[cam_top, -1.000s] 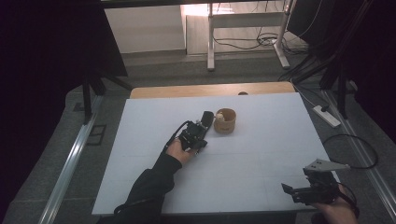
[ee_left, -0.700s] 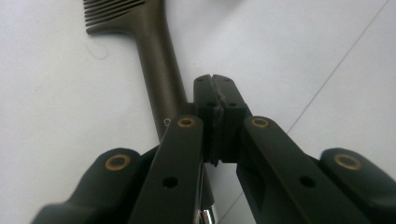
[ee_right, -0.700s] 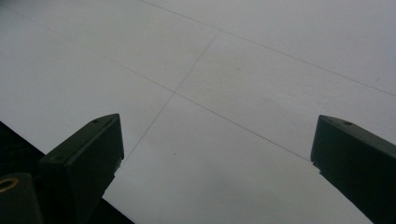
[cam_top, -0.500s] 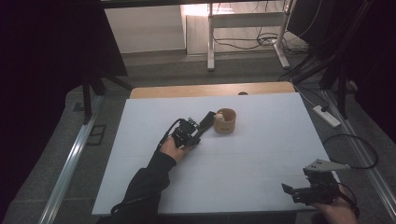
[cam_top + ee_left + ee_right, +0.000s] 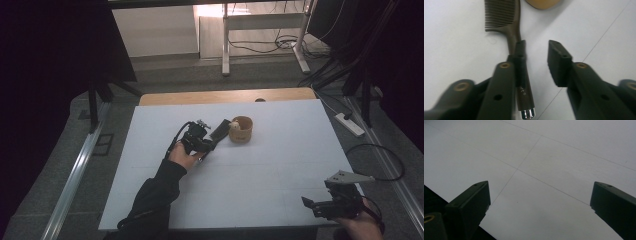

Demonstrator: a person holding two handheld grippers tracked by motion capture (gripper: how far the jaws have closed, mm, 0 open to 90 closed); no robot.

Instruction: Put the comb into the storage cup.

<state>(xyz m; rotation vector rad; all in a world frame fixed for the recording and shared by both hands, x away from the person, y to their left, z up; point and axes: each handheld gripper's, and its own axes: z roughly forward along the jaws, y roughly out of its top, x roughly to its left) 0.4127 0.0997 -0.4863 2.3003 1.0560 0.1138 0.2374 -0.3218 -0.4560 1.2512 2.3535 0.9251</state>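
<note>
A dark brown comb [image 5: 499,13] lies flat on the white table [image 5: 260,170], its teeth toward a small wooden cup [image 5: 241,129] whose rim [image 5: 541,3] peeks in at the top of the left gripper view. My left gripper [image 5: 537,48] hovers over the comb's handle; its jaws have just been opening and now stand apart. The handle lies under the left jaw, not pinched. In the high view the left gripper [image 5: 219,131] points at the cup from the left. My right gripper [image 5: 539,195] is wide open over bare table at the near right corner [image 5: 312,205].
A wooden board [image 5: 225,96] borders the table's far edge. Cables [image 5: 380,165] and a power strip [image 5: 350,125] lie on the floor to the right. The near table edge runs just behind the right gripper.
The left hand has lifted and drawn back a little from the cup, and its jaws have parted, which has let go of the comb. The right gripper has stayed where it was.
</note>
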